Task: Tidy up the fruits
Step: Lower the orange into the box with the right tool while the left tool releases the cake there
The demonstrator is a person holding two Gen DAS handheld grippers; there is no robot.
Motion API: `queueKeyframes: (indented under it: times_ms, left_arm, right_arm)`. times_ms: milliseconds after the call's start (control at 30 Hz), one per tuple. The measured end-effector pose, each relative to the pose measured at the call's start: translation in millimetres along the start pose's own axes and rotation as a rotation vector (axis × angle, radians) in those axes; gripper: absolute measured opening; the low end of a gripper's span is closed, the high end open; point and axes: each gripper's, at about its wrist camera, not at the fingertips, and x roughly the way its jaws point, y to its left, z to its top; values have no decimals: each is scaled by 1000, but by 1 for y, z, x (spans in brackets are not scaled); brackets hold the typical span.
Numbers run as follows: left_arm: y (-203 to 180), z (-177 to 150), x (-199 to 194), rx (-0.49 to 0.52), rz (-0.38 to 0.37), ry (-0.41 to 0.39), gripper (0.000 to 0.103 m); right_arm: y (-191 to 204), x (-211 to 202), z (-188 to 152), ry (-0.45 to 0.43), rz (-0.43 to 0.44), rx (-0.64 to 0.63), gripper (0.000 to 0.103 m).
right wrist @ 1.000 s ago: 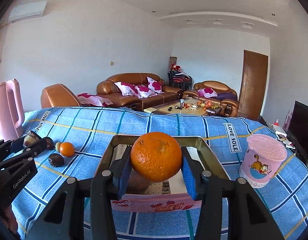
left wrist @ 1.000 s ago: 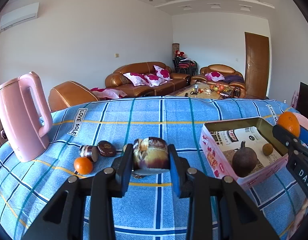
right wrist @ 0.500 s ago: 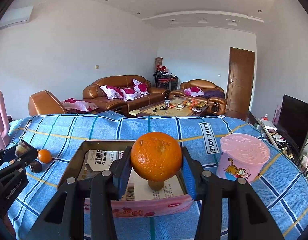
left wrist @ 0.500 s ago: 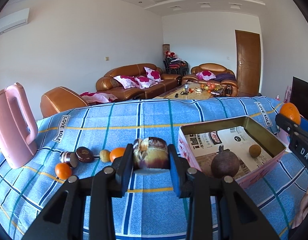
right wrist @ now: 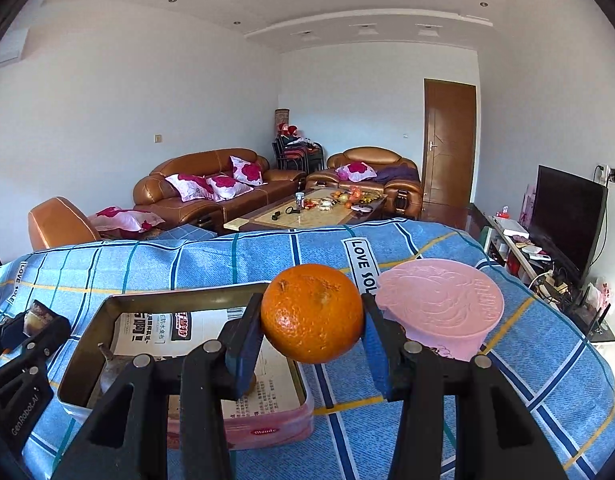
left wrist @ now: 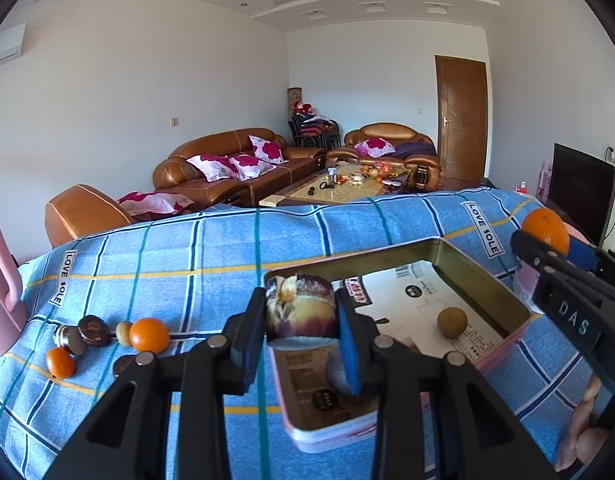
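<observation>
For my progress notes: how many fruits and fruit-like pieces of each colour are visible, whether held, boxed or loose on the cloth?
Orange fruits: 3
Small tan fruits: 2
Dark brown pieces: 4
Purple-yellow fruit: 1
Total: 10

Three oranges, two small tan fruits, perhaps three dark fruits, one tin, one pink tub.

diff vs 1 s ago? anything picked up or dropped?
Nothing picked up or dropped. Both hands swung right: the left gripper now carries its purple fruit over the tin, and the right gripper carries the orange toward the pink cup. Both grips and the loose fruit are unchanged.
</observation>
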Motion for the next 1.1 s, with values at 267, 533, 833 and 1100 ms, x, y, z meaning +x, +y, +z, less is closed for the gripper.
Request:
queueKeyframes:
  times_ms: [267,533,833,1100]
  left_arm:
    - [-15,10,23,0,-22,40,35]
    - [-12,13,49,-19,-44,127,35]
    - [-11,13,68,-42,-53,201,35]
    - [-8,11,71,-58,-36,214,40]
  right_arm:
    - [15,19,-1,46,26,-51,49]
    - [24,49,5,122,78,-55,49]
    - [33,64,1,201,187,-76,49]
    - [30,76,-7,299,282,-8,50]
